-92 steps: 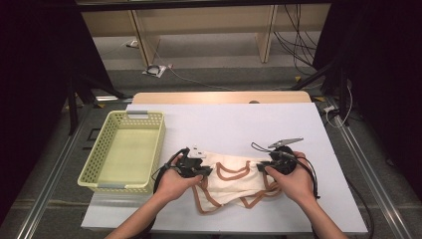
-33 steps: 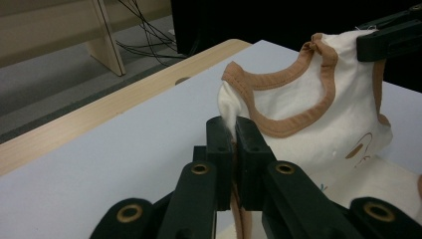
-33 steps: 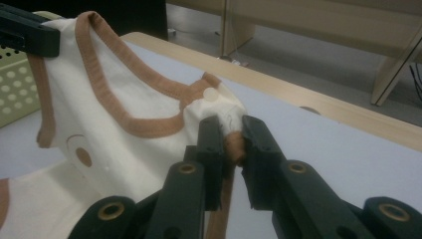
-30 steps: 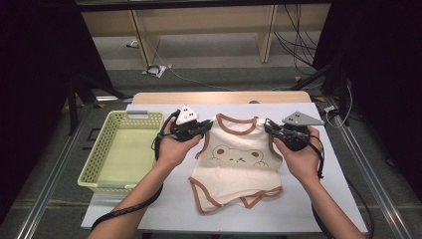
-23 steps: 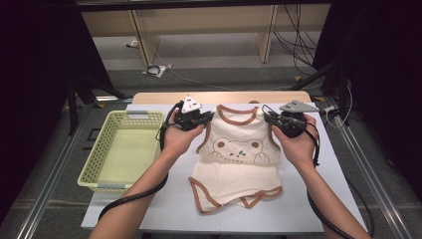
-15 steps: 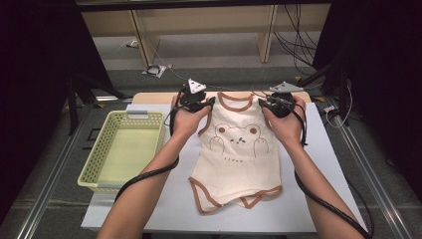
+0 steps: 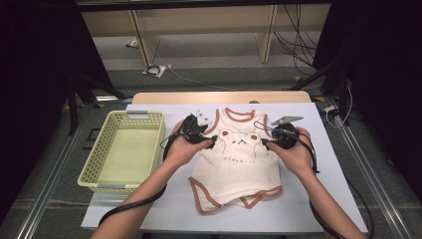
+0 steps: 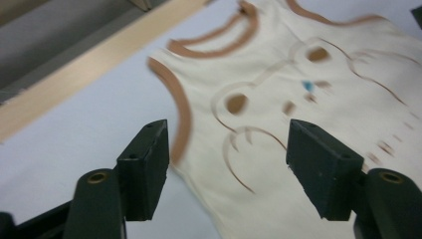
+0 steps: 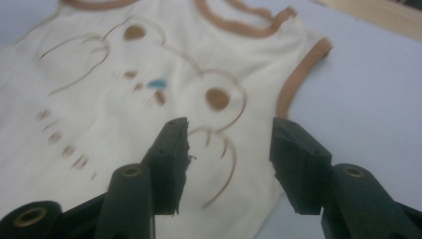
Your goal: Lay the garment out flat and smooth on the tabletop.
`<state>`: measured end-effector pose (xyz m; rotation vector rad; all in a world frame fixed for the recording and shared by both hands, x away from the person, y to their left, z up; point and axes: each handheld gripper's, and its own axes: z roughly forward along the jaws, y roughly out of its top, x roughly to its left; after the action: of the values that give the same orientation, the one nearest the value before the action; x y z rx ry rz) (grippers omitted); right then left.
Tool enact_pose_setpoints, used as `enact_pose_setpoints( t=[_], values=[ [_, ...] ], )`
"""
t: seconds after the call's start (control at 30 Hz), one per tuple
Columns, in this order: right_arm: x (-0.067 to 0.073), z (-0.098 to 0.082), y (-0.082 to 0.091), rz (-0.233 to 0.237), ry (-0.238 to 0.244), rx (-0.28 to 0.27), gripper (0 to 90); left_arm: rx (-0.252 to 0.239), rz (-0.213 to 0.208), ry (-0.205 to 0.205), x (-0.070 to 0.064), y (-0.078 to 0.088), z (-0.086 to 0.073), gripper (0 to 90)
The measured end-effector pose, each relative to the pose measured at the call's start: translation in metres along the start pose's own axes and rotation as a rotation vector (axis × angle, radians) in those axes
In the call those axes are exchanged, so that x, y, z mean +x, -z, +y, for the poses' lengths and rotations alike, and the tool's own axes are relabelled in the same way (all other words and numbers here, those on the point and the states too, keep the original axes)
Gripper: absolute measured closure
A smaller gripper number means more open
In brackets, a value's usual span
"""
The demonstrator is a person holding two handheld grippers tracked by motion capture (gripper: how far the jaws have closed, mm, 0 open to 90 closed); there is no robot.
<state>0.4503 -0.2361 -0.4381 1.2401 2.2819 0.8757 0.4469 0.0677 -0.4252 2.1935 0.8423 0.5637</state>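
A cream baby bodysuit (image 7: 236, 167) with brown trim and a bear print lies spread flat on the white table top, neck opening toward the far side. My left gripper (image 7: 212, 142) hovers at the bodysuit's left armhole, and my right gripper (image 7: 263, 144) at its right armhole. The left gripper view has the left gripper (image 8: 228, 130) with its jaws apart over the brown-edged armhole (image 8: 181, 114). The right gripper (image 9: 230, 127) stands likewise over the bear print (image 9: 216, 99). Both pairs of jaws have just been opening, and their pads press on nothing.
A pale yellow mesh basket (image 7: 144, 116) stands empty at the left of the table. Bare white table top (image 7: 318, 199) surrounds the bodysuit. A wooden strip (image 7: 174, 97) runs along the table's far edge, with dark floor and cables beyond.
Both grippers held the bodysuit's shoulders and carried them to the far side, spreading it out. They have since let go, opened, and drawn back toward the person and lower.
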Motion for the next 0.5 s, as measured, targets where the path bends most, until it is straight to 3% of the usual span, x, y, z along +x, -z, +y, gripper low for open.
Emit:
enact_pose_setpoints(
  t=[0.17, 0.33, 0.5],
  values=[
    [0.031, -0.034, 0.031, 0.095, 0.040, 0.022, 54.5, 0.029, -0.086, -0.047, -0.024, 0.029, -0.033, 39.9],
    [0.063, -0.058, 0.059, 0.187, 0.104, 0.045, 63.4, 0.062, -0.131, -0.101, -0.042, 0.049, -0.061, 45.4],
    [0.100, -0.076, 0.066, 0.300, 0.189, 0.101, 71.0, 0.095, -0.183, -0.144, -0.062, 0.061, -0.083, 48.2]
  ],
)
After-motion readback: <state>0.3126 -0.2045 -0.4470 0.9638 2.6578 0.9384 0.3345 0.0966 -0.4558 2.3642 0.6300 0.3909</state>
